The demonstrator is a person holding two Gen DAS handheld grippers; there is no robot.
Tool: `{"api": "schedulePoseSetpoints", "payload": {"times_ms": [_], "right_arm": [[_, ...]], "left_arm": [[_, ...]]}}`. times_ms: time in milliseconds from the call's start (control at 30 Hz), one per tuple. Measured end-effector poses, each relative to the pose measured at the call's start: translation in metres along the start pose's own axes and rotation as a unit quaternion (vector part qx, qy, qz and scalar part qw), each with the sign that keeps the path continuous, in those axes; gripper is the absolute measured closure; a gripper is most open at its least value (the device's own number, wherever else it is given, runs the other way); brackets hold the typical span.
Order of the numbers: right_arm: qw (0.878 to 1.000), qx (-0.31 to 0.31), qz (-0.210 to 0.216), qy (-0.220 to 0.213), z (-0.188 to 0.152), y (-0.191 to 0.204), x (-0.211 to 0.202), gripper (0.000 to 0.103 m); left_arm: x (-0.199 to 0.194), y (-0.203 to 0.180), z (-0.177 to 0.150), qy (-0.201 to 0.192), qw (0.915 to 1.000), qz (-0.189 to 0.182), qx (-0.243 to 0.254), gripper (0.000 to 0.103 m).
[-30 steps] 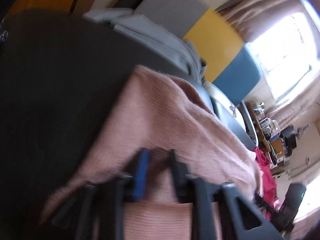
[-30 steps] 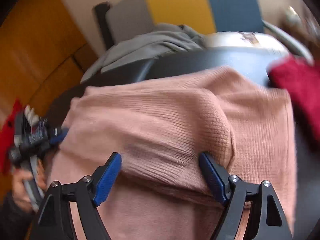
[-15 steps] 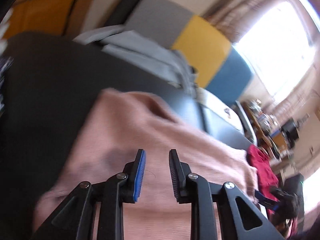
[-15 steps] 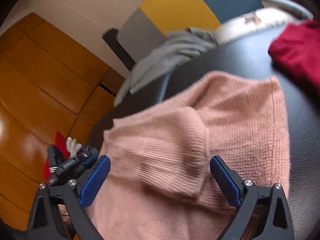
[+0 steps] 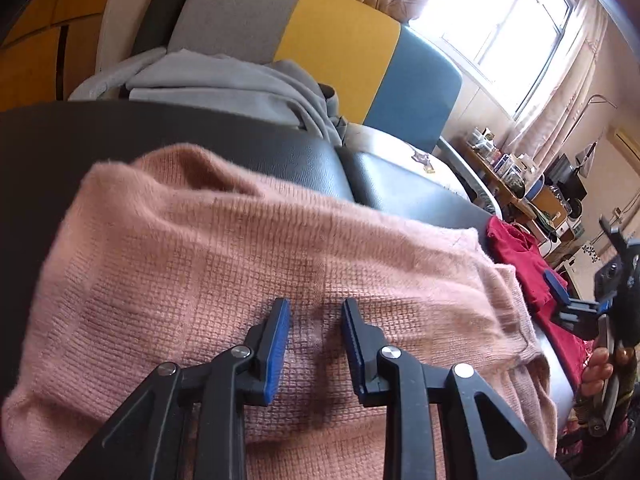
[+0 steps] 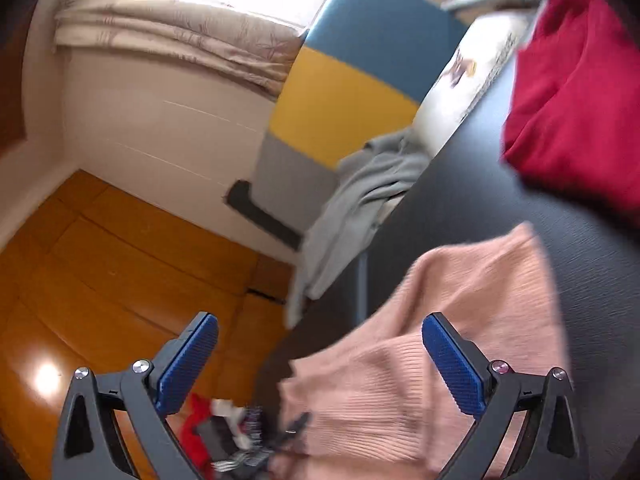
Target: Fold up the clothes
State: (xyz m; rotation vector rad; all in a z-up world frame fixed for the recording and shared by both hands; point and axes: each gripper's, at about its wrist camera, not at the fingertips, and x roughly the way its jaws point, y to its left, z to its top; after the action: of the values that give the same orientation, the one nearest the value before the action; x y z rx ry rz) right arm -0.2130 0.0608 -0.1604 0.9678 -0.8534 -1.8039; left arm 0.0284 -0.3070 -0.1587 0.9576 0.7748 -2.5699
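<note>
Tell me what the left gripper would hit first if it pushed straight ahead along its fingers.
Most likely the pink knitted sweater: the left gripper points down at it with open jaws, nothing between them. The black table lies underneath. How far above the knit the tips sit is unclear.

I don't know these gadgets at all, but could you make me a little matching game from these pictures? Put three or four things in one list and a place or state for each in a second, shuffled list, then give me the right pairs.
Things:
1. pink sweater
2. grey garment
3. red garment
4. right gripper

Places or states:
A. bunched at the far side of the dark table, against the striped chair
B. jaws spread wide, gripping nothing
C. spread on the dark table right under the left gripper
D. heaped on the table beyond the sweater's edge

Pairs: 1-C, 2-A, 3-D, 4-B
</note>
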Motion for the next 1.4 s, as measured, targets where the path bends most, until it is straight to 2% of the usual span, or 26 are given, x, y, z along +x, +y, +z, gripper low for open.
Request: {"api": "schedulePoseSetpoints", "payload": {"times_ms": [100, 200, 300, 367, 433, 500, 533, 567, 600, 700, 867, 967, 1033, 1067, 1133, 1233, 1333, 1400], "right_arm": [[0.993, -0.091, -0.048, 0.063, -0.018, 0.029, 0.027, 0.000], [0.971, -0.183, -0.097, 0.121, -0.044, 0.054, 0.063, 0.000], [0.943, -0.255, -0.143, 0.162, -0.068, 0.065, 0.102, 0.000], [0.923, -0.288, -0.179, 0.181, -0.079, 0.059, 0.120, 0.000], [0.902, -0.320, -0.221, 0.189, -0.092, 0.051, 0.137, 0.000], [0.874, -0.368, -0.255, 0.188, -0.107, 0.054, 0.147, 0.000], [0.858, -0.394, -0.271, 0.186, -0.116, 0.058, 0.151, 0.000], [0.848, -0.412, -0.280, 0.184, -0.121, 0.060, 0.154, 0.000], [0.848, -0.414, -0.276, 0.182, -0.120, 0.058, 0.154, 0.000], [0.859, -0.400, -0.261, 0.183, -0.104, 0.049, 0.157, 0.000], [0.857, -0.407, -0.258, 0.183, -0.092, 0.048, 0.176, 0.000], [0.854, -0.408, -0.259, 0.190, -0.089, 0.053, 0.179, 0.000], [0.852, -0.410, -0.260, 0.195, -0.088, 0.057, 0.180, 0.000], [0.851, -0.411, -0.261, 0.198, -0.087, 0.059, 0.181, 0.000], [0.853, -0.402, -0.262, 0.205, -0.086, 0.066, 0.173, 0.000], [0.871, -0.384, -0.229, 0.204, -0.089, 0.077, 0.143, 0.000], [0.880, -0.373, -0.199, 0.214, -0.107, 0.081, 0.100, 0.000], [0.881, -0.362, -0.193, 0.236, -0.126, 0.071, 0.075, 0.000]], "left_arm": [[-0.014, 0.005, 0.003, -0.033, 0.9994, 0.003, -0.005, 0.072], [-0.017, 0.018, 0.013, -0.046, 0.9985, 0.021, -0.018, 0.071], [-0.007, 0.042, 0.022, -0.038, 0.9973, 0.057, -0.023, 0.070], [0.005, 0.063, 0.019, -0.016, 0.9965, 0.072, -0.039, 0.070], [0.006, 0.088, 0.017, -0.019, 0.9959, 0.034, -0.082, 0.072], [0.003, 0.103, 0.019, -0.025, 0.9935, 0.028, -0.107, 0.080], [0.004, 0.108, 0.019, -0.029, 0.9926, 0.027, -0.115, 0.082], [0.006, 0.112, 0.021, -0.031, 0.9921, 0.025, -0.119, 0.083], [0.008, 0.113, 0.023, -0.032, 0.9920, 0.027, -0.119, 0.088], [0.016, 0.116, 0.030, -0.035, 0.9918, 0.035, -0.117, 0.089], [0.028, 0.117, 0.045, -0.034, 0.9917, 0.042, -0.117, 0.089], [0.027, 0.112, 0.052, -0.019, 0.9927, 0.046, -0.110, 0.089], [0.011, 0.109, 0.052, -0.014, 0.9921, 0.040, -0.118, 0.073], [-0.002, 0.108, 0.050, -0.022, 0.9917, 0.033, -0.122, 0.073], [-0.030, 0.105, 0.040, -0.035, 0.9927, 0.018, -0.114, 0.073], [-0.068, 0.100, 0.015, -0.029, 0.9962, 0.013, -0.081, 0.073], [-0.099, 0.098, -0.022, -0.007, 0.9990, 0.028, -0.035, 0.072], [-0.109, 0.096, -0.045, 0.021, 0.9981, 0.058, -0.002, 0.072]]}}
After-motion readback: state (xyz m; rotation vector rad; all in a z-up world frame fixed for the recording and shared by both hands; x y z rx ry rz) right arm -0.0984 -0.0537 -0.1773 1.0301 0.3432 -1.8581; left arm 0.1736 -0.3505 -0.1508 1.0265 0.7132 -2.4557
